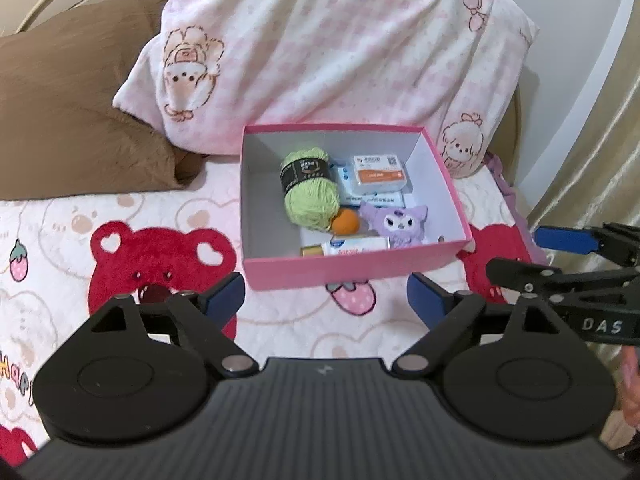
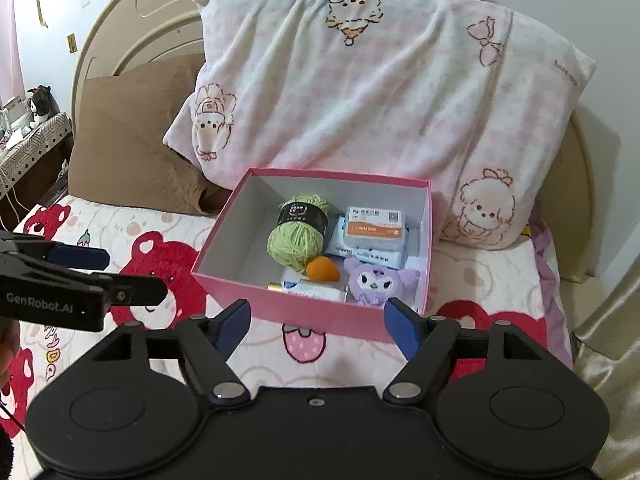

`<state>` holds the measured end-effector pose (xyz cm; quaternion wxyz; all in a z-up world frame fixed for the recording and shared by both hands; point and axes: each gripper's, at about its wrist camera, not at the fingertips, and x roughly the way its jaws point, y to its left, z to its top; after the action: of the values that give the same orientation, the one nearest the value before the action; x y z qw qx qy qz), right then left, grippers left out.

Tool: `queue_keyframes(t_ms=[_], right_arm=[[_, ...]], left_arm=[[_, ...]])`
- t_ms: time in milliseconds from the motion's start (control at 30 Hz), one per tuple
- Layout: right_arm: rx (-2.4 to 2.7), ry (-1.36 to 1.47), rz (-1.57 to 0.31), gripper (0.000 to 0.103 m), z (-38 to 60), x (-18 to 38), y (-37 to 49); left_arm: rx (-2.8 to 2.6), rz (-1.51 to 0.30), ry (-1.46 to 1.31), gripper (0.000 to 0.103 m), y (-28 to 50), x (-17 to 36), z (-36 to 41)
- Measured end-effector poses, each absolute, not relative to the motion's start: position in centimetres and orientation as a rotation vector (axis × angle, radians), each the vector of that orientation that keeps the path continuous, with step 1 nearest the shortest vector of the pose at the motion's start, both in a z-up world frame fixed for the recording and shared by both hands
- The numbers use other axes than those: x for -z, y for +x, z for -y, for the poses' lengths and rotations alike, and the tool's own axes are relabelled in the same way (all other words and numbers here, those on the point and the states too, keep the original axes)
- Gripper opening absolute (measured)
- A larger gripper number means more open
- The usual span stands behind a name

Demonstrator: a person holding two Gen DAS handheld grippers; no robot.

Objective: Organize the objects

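A pink box sits on the bed in front of the pillow. Inside lie a green yarn ball, an orange ball, a purple plush, a white and orange case on tissue packs, and a small tube. My left gripper is open and empty just before the box's near wall. My right gripper is open and empty at the same wall; it shows at the right of the left wrist view.
A pink checked pillow leans behind the box. A brown pillow lies to the left. The bed sheet has red bear prints. A cluttered side table stands far left. A gold curtain hangs right.
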<state>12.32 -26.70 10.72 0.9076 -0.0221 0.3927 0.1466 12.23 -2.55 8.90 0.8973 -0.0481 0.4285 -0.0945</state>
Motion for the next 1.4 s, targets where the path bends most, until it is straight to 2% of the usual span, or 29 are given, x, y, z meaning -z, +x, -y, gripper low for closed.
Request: queue_keyframes(t_ms=[167, 667, 967, 1400], right_arm=[[-0.265, -0.054, -0.815, 0.084, 26.7, -10.5, 11.0], [-0.172, -0.051, -0.879, 0.089, 27.0, -8.1, 10.5], [-0.135, -0.055, -0.908, 0.093, 27.0, -7.4, 10.9], [-0.116, -0.102, -0.95, 0.093, 26.6, -6.9, 10.7]], left_arm=[[0.184, -0.902, -0.097, 0.093, 10.5, -8.1, 2.1], [0.144, -0.96, -0.066, 0.099, 9.3, -5.9, 2.2], [0.088, -0.995, -0.072, 0.1, 9.8, -5.3, 1.8], [0.057, -1.017, -0.059, 0.1, 9.3, -4.6, 1.3]])
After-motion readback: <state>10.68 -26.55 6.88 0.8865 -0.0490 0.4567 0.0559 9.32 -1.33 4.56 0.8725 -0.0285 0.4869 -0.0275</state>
